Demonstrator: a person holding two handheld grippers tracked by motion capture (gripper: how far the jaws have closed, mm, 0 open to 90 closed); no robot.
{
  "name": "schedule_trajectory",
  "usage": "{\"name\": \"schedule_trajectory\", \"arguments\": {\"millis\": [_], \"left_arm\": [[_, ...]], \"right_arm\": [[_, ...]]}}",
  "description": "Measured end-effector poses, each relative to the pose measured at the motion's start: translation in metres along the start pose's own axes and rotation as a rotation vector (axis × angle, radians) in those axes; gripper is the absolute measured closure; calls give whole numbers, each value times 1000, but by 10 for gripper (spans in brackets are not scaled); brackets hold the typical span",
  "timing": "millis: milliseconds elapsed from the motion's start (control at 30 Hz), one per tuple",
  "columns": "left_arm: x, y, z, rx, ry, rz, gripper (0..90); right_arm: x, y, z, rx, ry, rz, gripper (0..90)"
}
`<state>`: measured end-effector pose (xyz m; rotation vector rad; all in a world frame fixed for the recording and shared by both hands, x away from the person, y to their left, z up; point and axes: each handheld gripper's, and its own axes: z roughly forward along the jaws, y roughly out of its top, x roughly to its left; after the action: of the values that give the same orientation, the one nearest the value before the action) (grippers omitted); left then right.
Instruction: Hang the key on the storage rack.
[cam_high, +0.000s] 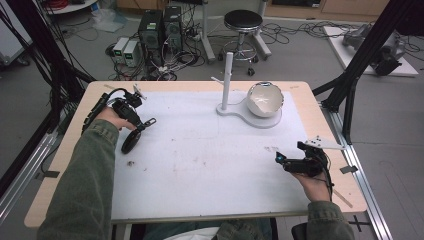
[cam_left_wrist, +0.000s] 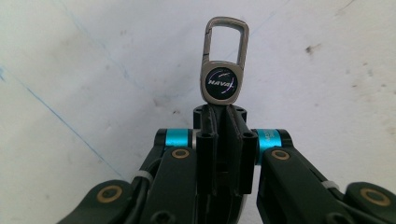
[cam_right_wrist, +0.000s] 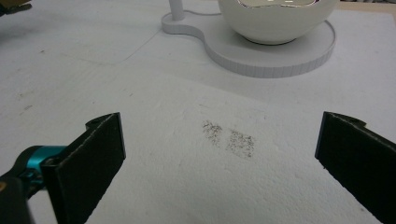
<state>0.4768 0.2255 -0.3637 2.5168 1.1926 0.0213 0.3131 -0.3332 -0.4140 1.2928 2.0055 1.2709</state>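
Left gripper view: left tool (cam_left_wrist: 223, 119) pinching grey metal carabiner keychain (cam_left_wrist: 223, 60), right tool (cam_right_wrist: 219, 154) spread idle; carrying step, next toward white peg stand (cam_high: 227, 75) at one o'clock.

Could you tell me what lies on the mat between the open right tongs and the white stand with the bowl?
Nothing but bare white mat with a dark smudge, as the right gripper view shows.

One word can be read: "HAVAL", printed in pale capitals across the round dark badge (cam_left_wrist: 221, 84) set in the metal key ring (cam_left_wrist: 223, 60), with a curved line swept around the lettering. The key ring is seen in the left gripper view. No other text, number or sign is legible anywhere.
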Motion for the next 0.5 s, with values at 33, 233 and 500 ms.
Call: {"name": "schedule_trajectory", "arguments": {"millis": [33, 233, 500], "left_arm": [[-2, 1, -3, -12, -10, -2, 828], [-11, 9, -18, -34, 12, 31, 827], [-19, 17, -32, -44, 10, 66, 827]], "right_arm": [[0, 0, 0, -1, 1, -2, 6], [0, 0, 2, 6, 6, -1, 6], [-2, 0, 3, -1, 7, 9, 6]]}}
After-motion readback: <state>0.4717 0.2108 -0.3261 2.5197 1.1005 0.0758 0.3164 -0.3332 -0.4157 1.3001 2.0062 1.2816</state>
